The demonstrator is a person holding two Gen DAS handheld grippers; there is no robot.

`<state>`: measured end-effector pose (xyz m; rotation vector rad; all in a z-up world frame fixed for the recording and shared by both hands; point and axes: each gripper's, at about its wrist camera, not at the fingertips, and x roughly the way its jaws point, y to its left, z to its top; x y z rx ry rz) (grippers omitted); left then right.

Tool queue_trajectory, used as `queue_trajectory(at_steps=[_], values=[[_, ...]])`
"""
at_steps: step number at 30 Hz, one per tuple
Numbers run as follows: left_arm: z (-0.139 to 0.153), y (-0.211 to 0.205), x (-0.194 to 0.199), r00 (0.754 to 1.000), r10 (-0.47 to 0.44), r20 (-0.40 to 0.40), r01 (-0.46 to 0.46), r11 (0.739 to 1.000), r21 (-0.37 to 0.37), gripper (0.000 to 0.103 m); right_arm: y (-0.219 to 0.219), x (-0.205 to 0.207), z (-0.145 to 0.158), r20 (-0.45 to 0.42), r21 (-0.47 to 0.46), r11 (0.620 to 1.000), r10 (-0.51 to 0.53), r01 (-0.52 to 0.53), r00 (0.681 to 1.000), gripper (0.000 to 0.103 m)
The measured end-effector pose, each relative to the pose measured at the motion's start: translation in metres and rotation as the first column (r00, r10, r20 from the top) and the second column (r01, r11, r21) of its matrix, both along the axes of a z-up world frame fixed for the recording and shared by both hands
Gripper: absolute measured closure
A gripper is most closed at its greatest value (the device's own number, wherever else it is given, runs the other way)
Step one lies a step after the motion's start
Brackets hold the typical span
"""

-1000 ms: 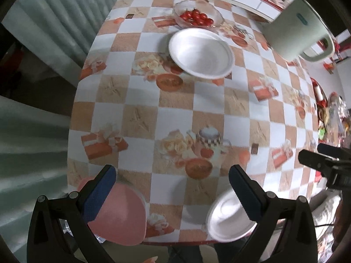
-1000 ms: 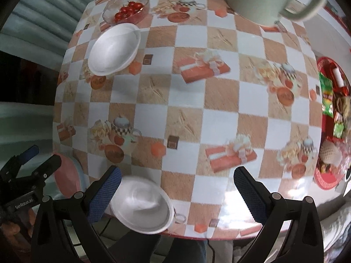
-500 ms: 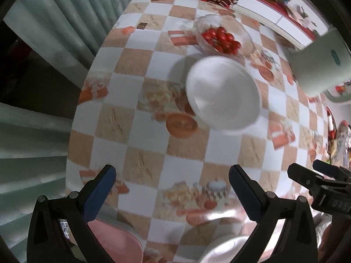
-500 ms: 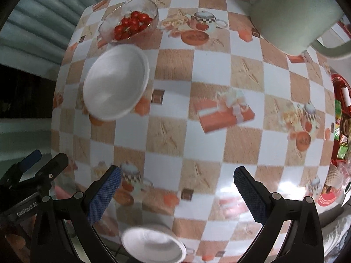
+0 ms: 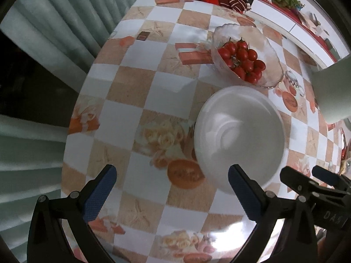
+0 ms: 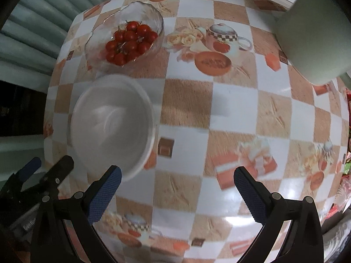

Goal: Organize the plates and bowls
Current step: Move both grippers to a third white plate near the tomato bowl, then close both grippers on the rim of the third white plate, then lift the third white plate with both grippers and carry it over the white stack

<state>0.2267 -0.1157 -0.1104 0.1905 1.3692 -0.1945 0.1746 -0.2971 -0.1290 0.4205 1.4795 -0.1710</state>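
A white bowl [image 5: 239,138] rests upright on the checked tablecloth, just this side of a glass bowl of cherry tomatoes [image 5: 245,54]. My left gripper [image 5: 171,184] hangs open above the cloth, its right finger over the white bowl's near rim. The right wrist view shows the same white bowl [image 6: 113,127] at left and the tomato bowl [image 6: 127,41] beyond it. My right gripper [image 6: 177,186] is open and empty, its left finger beside the bowl's near rim. The pink plate and the small white bowl are out of view.
A large pale green mug [image 6: 316,35] stands at the far right of the table [image 6: 219,109]. The other gripper [image 5: 318,184] shows at the right edge of the left wrist view. Grey curtains [image 5: 54,32] hang along the table's left side. Snack packets [image 6: 347,164] lie at the right edge.
Both grippers have moved forward across the table toward the far white bowl, which now looks much bigger. The pink plate and the small white bowl at the near edge have dropped out of view.
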Motion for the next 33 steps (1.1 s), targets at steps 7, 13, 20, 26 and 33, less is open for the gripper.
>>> queue_trajectory(at_steps=[7, 13, 20, 26, 33], values=[[-0.020, -0.012, 0.014, 0.998, -0.059, 0.015, 0.058, 0.997, 0.042, 0.008, -0.007, 0.013, -0.019, 0.023, 0.009, 1.000, -0.024, 0.024, 0.999, 0.000], [-0.035, -0.017, 0.025, 0.998, -0.065, 0.003, 0.064, 0.997, 0.042, 0.024, -0.005, 0.022, -0.032, 0.029, 0.022, 1.000, -0.023, 0.023, 0.999, 0.039], [-0.045, -0.029, 0.030, 0.994, -0.105, -0.030, 0.104, 0.994, -0.038, 0.060, 0.013, 0.032, -0.040, 0.062, 0.061, 0.998, 0.022, -0.026, 0.998, 0.067], [-0.045, -0.043, 0.024, 0.985, -0.169, -0.033, 0.167, 0.985, -0.047, 0.079, 0.020, 0.033, -0.041, 0.067, 0.121, 0.992, 0.022, -0.030, 0.998, 0.088], [-0.046, -0.049, -0.004, 0.968, -0.249, -0.042, 0.247, 0.968, -0.048, 0.079, 0.010, 0.008, -0.038, 0.046, 0.137, 0.990, 0.028, -0.034, 0.999, 0.088]])
